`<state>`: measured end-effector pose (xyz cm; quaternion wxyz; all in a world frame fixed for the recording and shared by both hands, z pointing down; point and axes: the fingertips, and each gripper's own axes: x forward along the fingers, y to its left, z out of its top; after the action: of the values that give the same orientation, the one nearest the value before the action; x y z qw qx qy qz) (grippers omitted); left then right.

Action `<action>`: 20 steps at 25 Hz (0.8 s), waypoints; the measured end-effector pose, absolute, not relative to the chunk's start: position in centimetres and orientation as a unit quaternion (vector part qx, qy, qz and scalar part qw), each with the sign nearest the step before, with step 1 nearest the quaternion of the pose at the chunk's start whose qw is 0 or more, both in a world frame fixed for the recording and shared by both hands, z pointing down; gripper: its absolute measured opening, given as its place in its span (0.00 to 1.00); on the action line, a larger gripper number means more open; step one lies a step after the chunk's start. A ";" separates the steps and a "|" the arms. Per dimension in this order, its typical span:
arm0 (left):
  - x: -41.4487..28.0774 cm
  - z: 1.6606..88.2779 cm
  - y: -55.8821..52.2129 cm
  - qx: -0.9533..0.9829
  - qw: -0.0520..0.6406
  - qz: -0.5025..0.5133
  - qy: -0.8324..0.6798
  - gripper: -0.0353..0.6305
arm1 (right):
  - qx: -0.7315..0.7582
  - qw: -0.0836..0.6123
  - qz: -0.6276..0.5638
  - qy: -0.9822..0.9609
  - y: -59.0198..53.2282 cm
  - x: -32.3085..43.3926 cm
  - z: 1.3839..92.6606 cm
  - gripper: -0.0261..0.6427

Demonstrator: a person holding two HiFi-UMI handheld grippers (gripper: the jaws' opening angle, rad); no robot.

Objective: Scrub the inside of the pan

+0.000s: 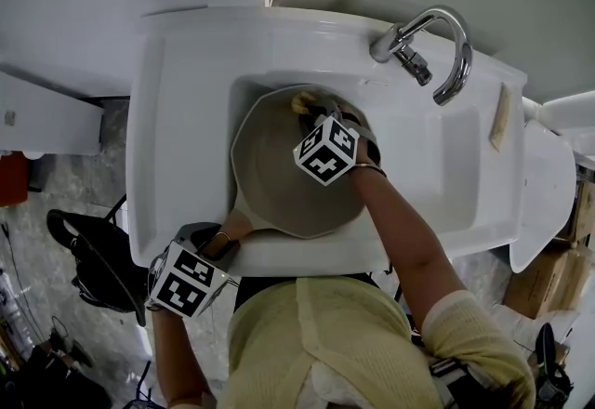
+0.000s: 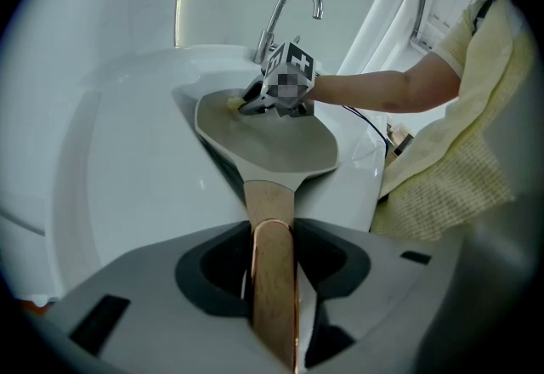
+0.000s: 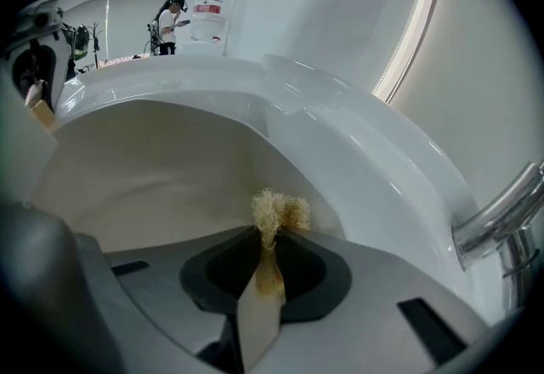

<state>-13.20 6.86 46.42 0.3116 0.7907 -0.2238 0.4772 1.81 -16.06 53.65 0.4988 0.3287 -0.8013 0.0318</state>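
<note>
Two tools are gripping things. The left tool (image 2: 272,232) is clamping the wooden handle (image 2: 270,198) of the pan (image 1: 279,175), which is lying inside the white sink (image 1: 186,82). The right tool (image 3: 270,249) is pinching a pale fibrous scrubber (image 3: 279,212) at the pan's far inner edge.

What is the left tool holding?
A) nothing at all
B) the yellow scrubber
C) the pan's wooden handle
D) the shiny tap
C: the left tool is shut on the pan's wooden handle, while the scrubber sits pinched in the right tool.
</note>
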 end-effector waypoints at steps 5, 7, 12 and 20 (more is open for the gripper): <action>-13.2 46.4 6.9 0.792 0.310 0.476 -0.224 0.35 | 0.343 0.505 0.042 -0.791 -16.0 3.0 53.6 0.15; -13.3 46.4 6.9 0.792 0.309 0.476 -0.225 0.35 | 0.348 0.509 0.046 -0.786 -16.0 3.4 53.6 0.15; -13.3 46.5 6.9 0.793 0.307 0.476 -0.225 0.35 | 0.360 0.519 0.059 -0.773 -15.9 4.5 53.8 0.15; -13.2 46.5 6.9 0.794 0.304 0.477 -0.225 0.35 | 0.360 0.542 0.081 -0.755 -14.8 6.3 54.1 0.15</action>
<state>-13.22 6.92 46.45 0.3040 0.7936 -0.2250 0.4766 6.33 -14.77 54.10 0.5424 0.3599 -0.7548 0.0809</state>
